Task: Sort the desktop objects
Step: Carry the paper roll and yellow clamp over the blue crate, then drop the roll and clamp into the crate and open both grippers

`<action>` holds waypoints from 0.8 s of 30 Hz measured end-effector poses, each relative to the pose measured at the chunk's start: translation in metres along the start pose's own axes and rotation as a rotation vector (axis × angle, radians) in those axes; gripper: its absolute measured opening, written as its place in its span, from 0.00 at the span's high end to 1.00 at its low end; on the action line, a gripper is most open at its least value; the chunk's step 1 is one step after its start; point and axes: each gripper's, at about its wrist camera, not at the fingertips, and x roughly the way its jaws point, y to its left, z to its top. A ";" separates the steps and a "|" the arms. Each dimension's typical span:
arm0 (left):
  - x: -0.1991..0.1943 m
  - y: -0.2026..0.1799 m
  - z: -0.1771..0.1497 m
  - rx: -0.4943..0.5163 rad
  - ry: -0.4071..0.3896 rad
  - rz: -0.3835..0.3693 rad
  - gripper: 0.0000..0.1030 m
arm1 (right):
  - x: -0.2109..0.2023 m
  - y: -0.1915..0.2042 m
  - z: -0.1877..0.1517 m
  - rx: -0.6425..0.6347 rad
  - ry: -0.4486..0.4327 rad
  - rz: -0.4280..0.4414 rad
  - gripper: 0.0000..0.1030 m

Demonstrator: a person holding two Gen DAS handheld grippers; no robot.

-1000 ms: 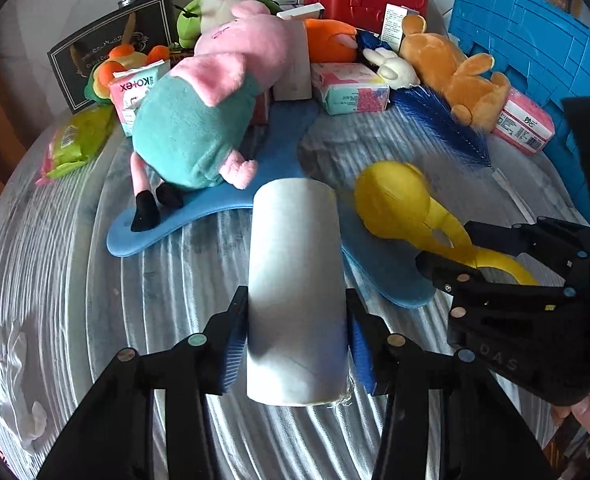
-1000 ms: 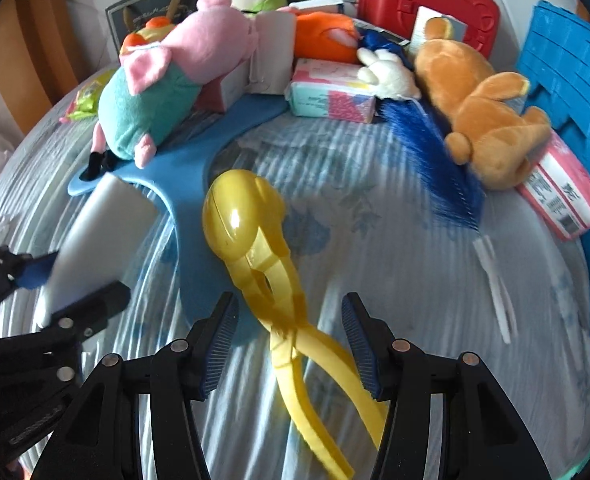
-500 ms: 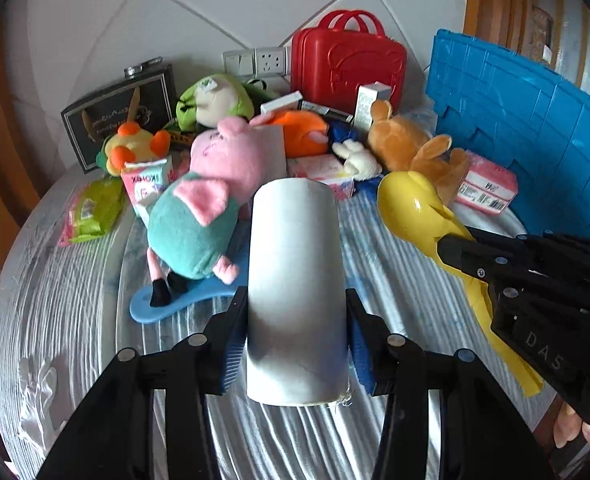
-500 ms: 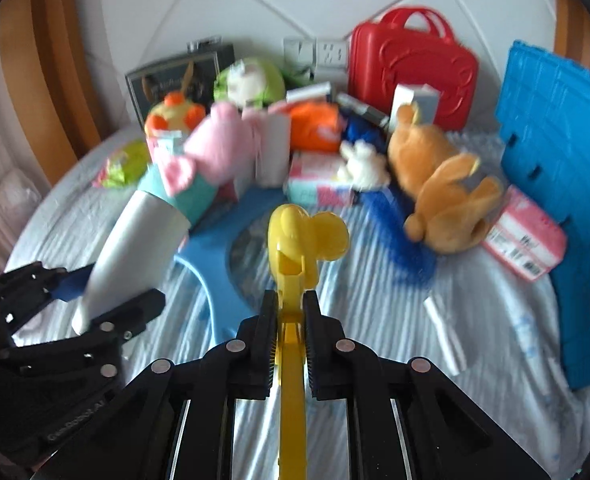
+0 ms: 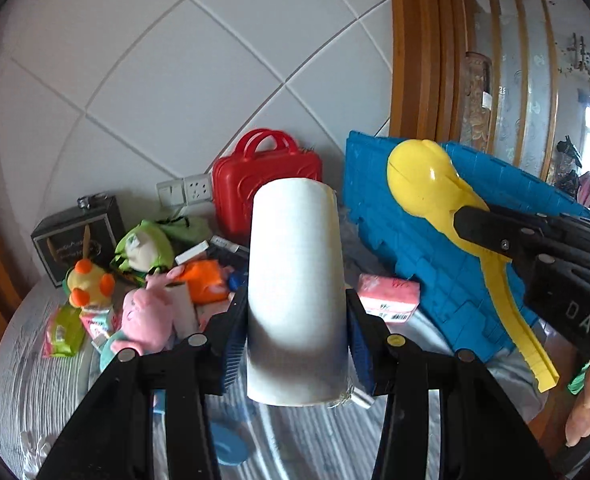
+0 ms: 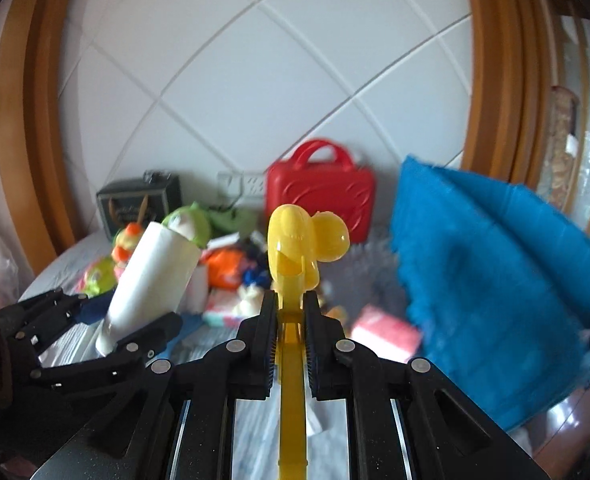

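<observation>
My left gripper [image 5: 295, 312] is shut on a white paper roll [image 5: 295, 280], held high above the table, its blue pads pressing both sides. The same roll [image 6: 151, 276] shows at the left of the right wrist view, in the left gripper [image 6: 107, 328]. My right gripper [image 6: 291, 312] is shut on the handles of a yellow plastic ball-shaped tong [image 6: 295, 236], whose round head sticks out ahead of the fingers. In the left wrist view the yellow tong [image 5: 427, 184] hangs at the right, in front of the blue crate.
A blue plastic crate [image 5: 423, 248] stands at the right. Against the tiled wall sits a red case [image 5: 263, 184]. Below lie a pink pig plush [image 5: 143, 316], a green plush [image 5: 143, 246], a dark box [image 5: 75, 236], a pink packet [image 5: 389, 296], other small packs on the striped tablecloth [image 5: 27, 364].
Both grippers rose well above the table and tilted up toward the wall. The right gripper closed on the yellow tong's handles and lifted it. The left gripper kept hold of the roll throughout.
</observation>
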 end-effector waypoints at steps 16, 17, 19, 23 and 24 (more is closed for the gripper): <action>0.077 -0.290 0.131 0.038 -0.074 -0.040 0.56 | -0.048 -0.308 0.056 0.014 -0.179 -0.167 0.88; 0.082 -0.303 0.134 0.049 -0.066 -0.039 0.56 | -0.046 -0.319 0.055 0.018 -0.175 -0.170 0.88; 0.094 -0.321 0.138 0.067 -0.045 -0.031 0.56 | -0.041 -0.341 0.055 0.027 -0.169 -0.178 0.88; 0.110 -0.343 0.140 0.085 -0.019 -0.026 0.56 | -0.030 -0.375 0.052 0.041 -0.140 -0.186 0.88; 0.112 -0.347 0.140 0.087 -0.015 -0.025 0.56 | -0.028 -0.382 0.049 0.044 -0.133 -0.190 0.88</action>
